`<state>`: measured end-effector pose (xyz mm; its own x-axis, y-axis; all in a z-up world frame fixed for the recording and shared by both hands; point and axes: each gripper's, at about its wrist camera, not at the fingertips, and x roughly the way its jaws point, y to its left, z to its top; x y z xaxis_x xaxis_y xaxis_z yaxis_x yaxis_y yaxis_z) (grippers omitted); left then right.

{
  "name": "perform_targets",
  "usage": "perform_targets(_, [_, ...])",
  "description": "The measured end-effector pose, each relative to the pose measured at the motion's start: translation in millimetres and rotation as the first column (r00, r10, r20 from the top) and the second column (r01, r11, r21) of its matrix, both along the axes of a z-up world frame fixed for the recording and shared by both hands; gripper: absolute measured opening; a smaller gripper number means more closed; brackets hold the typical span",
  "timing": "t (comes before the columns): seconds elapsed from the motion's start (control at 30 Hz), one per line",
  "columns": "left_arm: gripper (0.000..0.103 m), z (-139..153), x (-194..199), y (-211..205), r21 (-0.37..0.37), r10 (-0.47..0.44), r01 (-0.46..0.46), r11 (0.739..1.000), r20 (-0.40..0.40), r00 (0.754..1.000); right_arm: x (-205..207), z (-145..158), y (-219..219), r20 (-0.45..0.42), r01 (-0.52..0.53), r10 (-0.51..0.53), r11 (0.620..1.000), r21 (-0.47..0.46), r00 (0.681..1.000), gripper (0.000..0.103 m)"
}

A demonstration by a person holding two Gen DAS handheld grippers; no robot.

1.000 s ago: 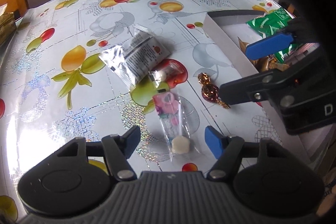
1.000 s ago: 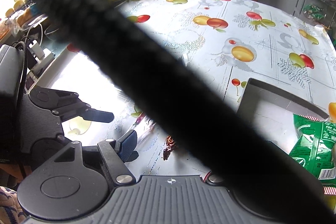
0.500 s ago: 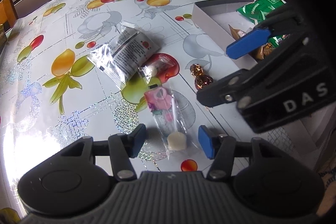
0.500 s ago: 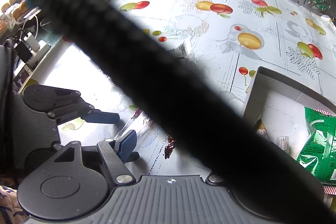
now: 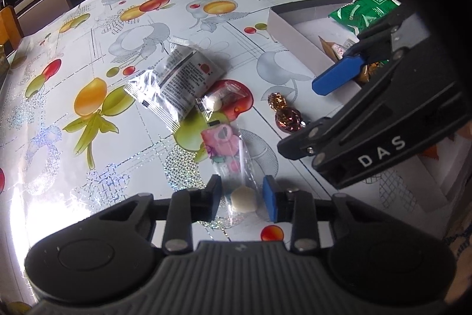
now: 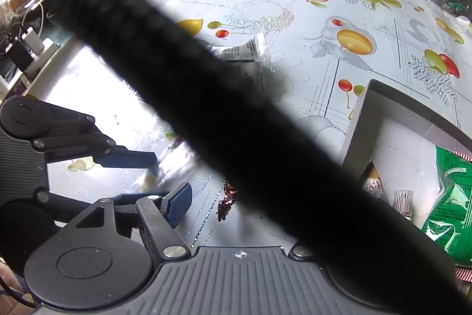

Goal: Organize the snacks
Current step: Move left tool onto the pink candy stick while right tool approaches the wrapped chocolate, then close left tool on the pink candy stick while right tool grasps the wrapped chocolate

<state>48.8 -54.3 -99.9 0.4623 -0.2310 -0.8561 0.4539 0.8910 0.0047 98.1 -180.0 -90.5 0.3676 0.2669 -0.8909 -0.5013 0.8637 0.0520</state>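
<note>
**Left fingers straddling the lollipop packet, right unit parked at the box**

Left gripper [image 5: 240, 198]: fingers apart, one on each side of the clear lollipop packet [image 5: 233, 164]. Gap visible on both sides, not clamped. White candy head [image 5: 243, 199] sits right between the fingertips; the pink printed end points away from them. Print on it not readable.

Past the fingertips on the desk [image 5: 88, 55]: small clear wrapper with a white candy [image 5: 215, 101], touching a silver sachet [image 5: 174, 81] further out. Sachet has dense black text and a small red mark, too small to read. Out to the right-finger side: brown foil candy [image 5: 284, 114], lying between the lollipop packet and the white box [image 5: 298, 43].

Right gripper [image 5: 318, 111]: seen from the left camera, fingers wide apart, blue pad [image 5: 337, 76] over the box edge, the other finger just above the foil candy. Nothing between them. Body is lettered "DAS".

Right camera: a black cable [image 6: 206, 96] crosses the frame diagonally and hides the far finger. Box holds a green bag [image 6: 451, 197] with white print, unreadable, plus a few small wrapped pieces
</note>
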Motion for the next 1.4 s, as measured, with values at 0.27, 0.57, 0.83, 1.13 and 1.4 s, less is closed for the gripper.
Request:
perform_targets(0.27, [0.018,0.9,-1.1,3.0,-0.004,0.0,-0.001,1.0,-0.014,1.0,1.3,-2.3,0.5,-0.003,0.003,-0.003,1.0,-0.004,1.0,0.072])
perform_targets(0.57, [0.017,1.4,-3.4,11.2,-0.009,0.032,-0.032,0.999,-0.019,0.999,1.9,-5.7,4.2,-0.007,-0.004,0.003,1.0,-0.007,1.0,0.072])
perform_targets(0.83, [0.017,2.5,-6.1,18.0,-0.005,0.047,-0.047,0.999,-0.019,0.999,5.5,-11.1,9.0,-0.006,0.002,-0.002,1.0,0.005,1.0,0.066])
perform_targets(1.13, [0.017,5.7,-7.8,27.5,-0.006,0.075,-0.075,0.997,-0.009,0.997,3.8,-9.4,17.4,0.034,-0.046,0.046,0.999,-0.018,0.998,0.034])
perform_targets(1.4, [0.017,8.2,-8.5,26.0,-0.013,0.066,-0.066,0.998,0.0,0.998,-1.4,-10.0,15.7,0.037,-0.049,0.05,0.998,-0.03,0.998,0.033])
